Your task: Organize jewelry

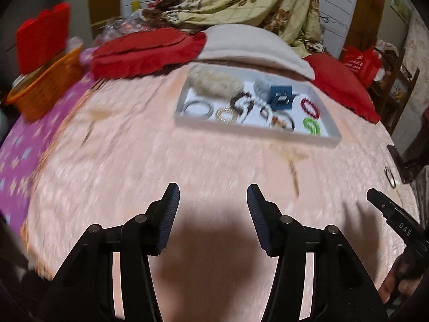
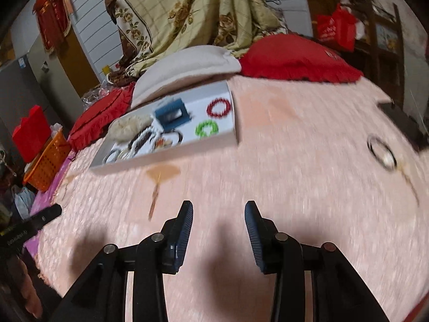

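- Left gripper (image 1: pixel 213 196): jaws apart with nothing between them, hovering over the near part of the pink bedspread (image 1: pixel 161 166), well short of the tray.
- Right gripper (image 2: pixel 218 214): jaws likewise apart and empty, above the same bedspread; its tip also shows at the right edge of the left wrist view.
- White tray (image 1: pixel 257 130): lies toward the far edge of the bedspread, just before the beige pillow (image 1: pixel 241 45). It carries most of the jewelry: a red bead bracelet (image 1: pixel 310 108) and a green bead bracelet (image 1: pixel 312 126) at its right end, metal bangles (image 1: pixel 198 108) at its left end, a blue hair claw (image 1: pixel 281 98) near its middle.
- Loose ring-shaped bangle (image 2: pixel 382 153): lies alone on the bedspread near its right edge, well apart from the tray; probably the piece left to gather.
- Handling, judged: the bangle looks thin, stiff and light, likely smooth and prone to slip; it lies flat on soft fabric. Taking hold across the band at one point of the rim, one pad inside and one outside, seems soundest.
- Bead bracelets, judged: probably strung on elastic, so limp; pinch across the beads.
- Motion blur hides finer detail.
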Demonstrator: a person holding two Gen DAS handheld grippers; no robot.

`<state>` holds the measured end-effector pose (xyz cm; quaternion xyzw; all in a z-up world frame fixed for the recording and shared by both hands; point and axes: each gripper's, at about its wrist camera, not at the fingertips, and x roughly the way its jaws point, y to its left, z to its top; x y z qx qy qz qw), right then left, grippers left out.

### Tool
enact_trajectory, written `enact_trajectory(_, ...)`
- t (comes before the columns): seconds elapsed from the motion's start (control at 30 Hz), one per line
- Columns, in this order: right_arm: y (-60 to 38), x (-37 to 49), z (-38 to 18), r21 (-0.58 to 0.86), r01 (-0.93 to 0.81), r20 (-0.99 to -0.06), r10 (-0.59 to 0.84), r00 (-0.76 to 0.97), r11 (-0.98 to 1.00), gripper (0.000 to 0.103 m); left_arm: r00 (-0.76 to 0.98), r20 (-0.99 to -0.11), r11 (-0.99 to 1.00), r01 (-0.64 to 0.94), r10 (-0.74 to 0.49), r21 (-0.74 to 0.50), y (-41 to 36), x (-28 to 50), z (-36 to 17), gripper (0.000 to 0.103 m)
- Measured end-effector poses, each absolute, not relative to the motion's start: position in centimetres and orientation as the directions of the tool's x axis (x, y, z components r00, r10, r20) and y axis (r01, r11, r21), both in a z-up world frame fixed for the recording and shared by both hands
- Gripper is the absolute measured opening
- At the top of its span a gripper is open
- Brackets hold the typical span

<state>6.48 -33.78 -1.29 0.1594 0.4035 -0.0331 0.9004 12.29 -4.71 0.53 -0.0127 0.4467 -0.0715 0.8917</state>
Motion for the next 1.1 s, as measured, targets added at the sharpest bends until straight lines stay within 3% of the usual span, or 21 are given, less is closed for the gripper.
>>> enact_trajectory(0.27, -31.3, 3.9, -3.4, 0.259, 0.213, -0.754, 0.06, 0.654, 0.942, 0.038, 0.602, -0.792, 0.993, 0.105, -0.106, -0.054, -3.9, 6.6, -0.1, 0.052)
enact_trajectory(1.1, -27.7, 2.5, -2.7, 0.163, 0.183, -0.765, 0.007, 0.644, 0.969, 0.039, 0.595, -0.791, 0.987, 0.149, -0.142, -0.065, -5.8, 3.9, -0.4, 0.052)
